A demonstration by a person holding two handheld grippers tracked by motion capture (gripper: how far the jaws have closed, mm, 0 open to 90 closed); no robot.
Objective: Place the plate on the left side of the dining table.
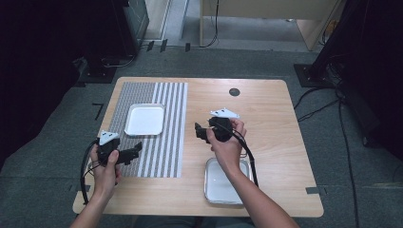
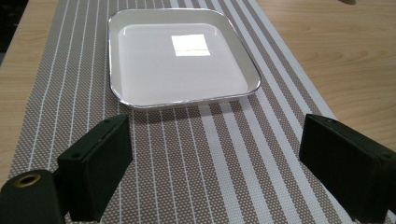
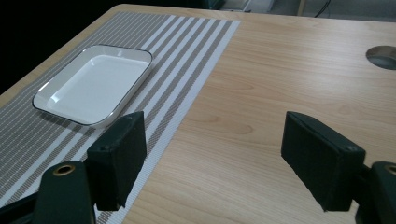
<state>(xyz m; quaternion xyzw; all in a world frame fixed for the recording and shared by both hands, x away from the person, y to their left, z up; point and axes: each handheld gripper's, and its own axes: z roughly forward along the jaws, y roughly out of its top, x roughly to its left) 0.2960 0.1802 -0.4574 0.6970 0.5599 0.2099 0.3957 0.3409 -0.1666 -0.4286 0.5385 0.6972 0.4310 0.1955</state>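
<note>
A person holds the left tool (image 1: 135,151) over the striped mat (image 1: 161,142), jaws wide apart and empty, just short of the white tray (image 1: 145,119). The right tool (image 1: 199,130), jaws spread and empty, hovers above the bare table (image 1: 275,123).

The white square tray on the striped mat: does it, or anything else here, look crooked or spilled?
Nothing stands out. The white square tray lies flat and empty on the striped placemat; a metal tray sits near the table's front edge.
</note>
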